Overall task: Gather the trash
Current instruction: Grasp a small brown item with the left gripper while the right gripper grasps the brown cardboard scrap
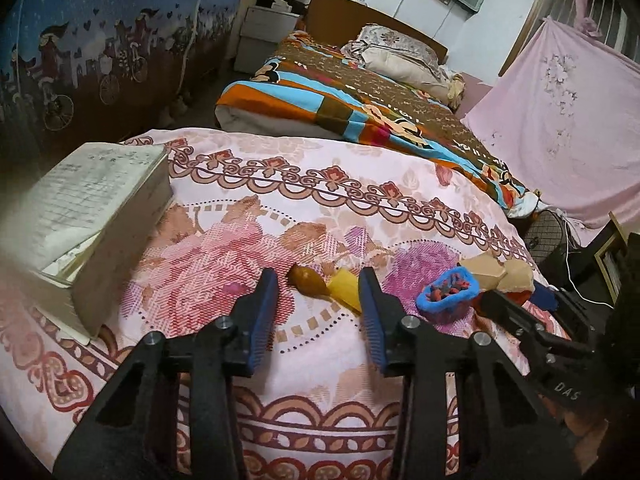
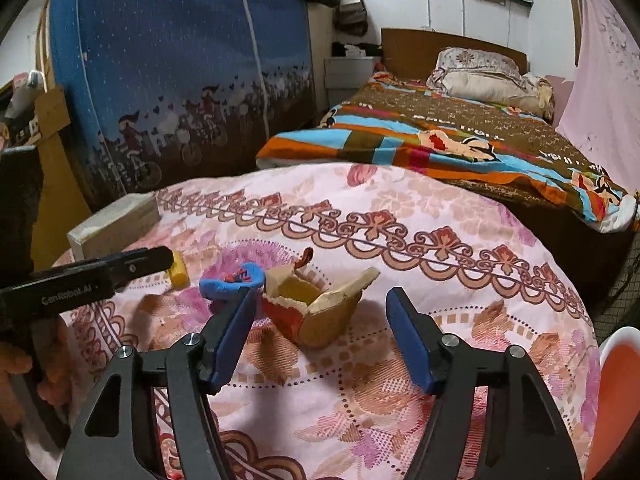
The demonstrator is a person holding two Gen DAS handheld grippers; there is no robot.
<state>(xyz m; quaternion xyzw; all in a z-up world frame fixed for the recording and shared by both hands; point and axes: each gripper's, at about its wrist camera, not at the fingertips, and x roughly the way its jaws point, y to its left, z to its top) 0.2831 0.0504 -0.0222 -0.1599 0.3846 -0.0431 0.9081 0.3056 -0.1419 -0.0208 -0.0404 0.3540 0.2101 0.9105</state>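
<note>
- Left gripper point(image 1: 318, 292): I hold it angled down over the pink flowered cloth point(image 1: 360, 184) covering the tabletop. Its jaws stand apart with nothing clamped; the brown scrap point(image 1: 307, 280) and the yellow piece point(image 1: 346, 286) lie just ahead, between the tips, placed so a closing pinch should catch them.
- Right gripper point(image 2: 320, 300): jaws apart, wider than the left, and empty. The torn carton point(image 2: 316, 308) sits between the tips and slightly beyond, its flaps open; I judge the wide gap suits its bulk.
- Blue cup point(image 2: 232, 280): holds small red bits and rests just beside the carton, near the right gripper's left jaw.
- Book point(image 1: 80, 220): lies at the left edge of the cloth, well apart from the trash.
- Step, as I judge it: both grippers aligned for pickup, neither grip made yet.
</note>
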